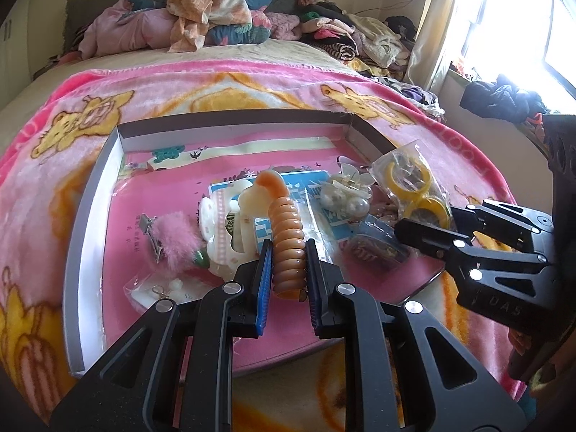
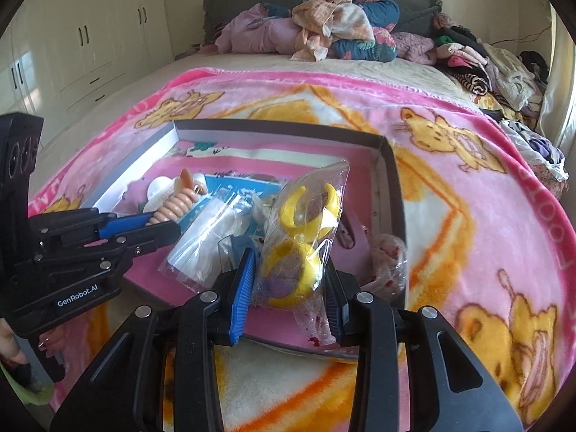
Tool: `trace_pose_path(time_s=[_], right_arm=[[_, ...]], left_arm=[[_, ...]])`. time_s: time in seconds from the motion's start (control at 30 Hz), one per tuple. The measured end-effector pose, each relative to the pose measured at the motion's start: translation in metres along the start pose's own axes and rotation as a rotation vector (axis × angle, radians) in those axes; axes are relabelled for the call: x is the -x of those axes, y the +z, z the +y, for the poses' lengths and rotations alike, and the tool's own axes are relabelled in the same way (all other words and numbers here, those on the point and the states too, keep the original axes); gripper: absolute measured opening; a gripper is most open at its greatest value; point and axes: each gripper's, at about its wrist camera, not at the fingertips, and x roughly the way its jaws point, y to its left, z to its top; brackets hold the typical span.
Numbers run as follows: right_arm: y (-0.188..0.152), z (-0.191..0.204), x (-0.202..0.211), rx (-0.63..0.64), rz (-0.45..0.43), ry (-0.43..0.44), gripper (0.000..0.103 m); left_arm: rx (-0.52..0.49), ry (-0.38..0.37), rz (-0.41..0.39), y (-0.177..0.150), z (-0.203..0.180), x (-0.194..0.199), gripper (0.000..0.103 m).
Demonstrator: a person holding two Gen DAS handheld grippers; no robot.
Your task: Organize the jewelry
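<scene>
A shallow box [image 1: 108,165] with white walls and a pink printed floor lies on the pink blanket and holds the jewelry. My left gripper [image 1: 288,252] is shut on a peach ribbed hair piece [image 1: 286,230], which stands up from between the blue pads. In the right wrist view the left gripper [image 2: 162,224] sits at the left over the box with the ribbed piece [image 2: 176,205]. My right gripper [image 2: 289,266] is shut on a clear bag of yellow rings [image 2: 302,237], held above the box's near right corner. From the left view, the right gripper [image 1: 428,221] and its bag [image 1: 414,187] are at the right.
Inside the box lie a pink fluffy clip [image 1: 176,237], a pearl flower clip [image 1: 345,187], a cream plastic piece [image 1: 223,230], a small earring bag [image 1: 158,291] and clear bags [image 2: 212,244]. Clothes [image 2: 334,25] are piled at the bed's head. A wardrobe [image 2: 86,43] stands left.
</scene>
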Motion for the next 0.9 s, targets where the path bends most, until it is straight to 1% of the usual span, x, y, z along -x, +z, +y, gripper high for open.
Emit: trace_pose_path(time_s=[0.27,0.43,0.73,0.83,0.9], right_arm=[[-0.002,0.002,0.001,0.000,-0.005,0.003,0.039],[-0.005,0.001,0.005,-0.010,-0.010,-0.002,0.045],[-0.010,-0.003,0.022,-0.032,-0.036,-0.011,0.052],[-0.011,-0.005,0.028,-0.044,-0.048,-0.016,0.057],[-0.012,-0.007,0.034,-0.056,-0.058,-0.019,0.059]], left_arm=[[0.000,0.000,0.000,0.000,0.000,0.000,0.011],[-0.003,0.003,0.003,0.000,0.001,-0.002,0.011],[-0.005,0.012,0.005,-0.001,0.003,-0.001,0.011],[-0.004,0.010,0.003,-0.001,0.003,0.001,0.015],[-0.008,0.017,-0.003,-0.002,0.002,0.006,0.021]])
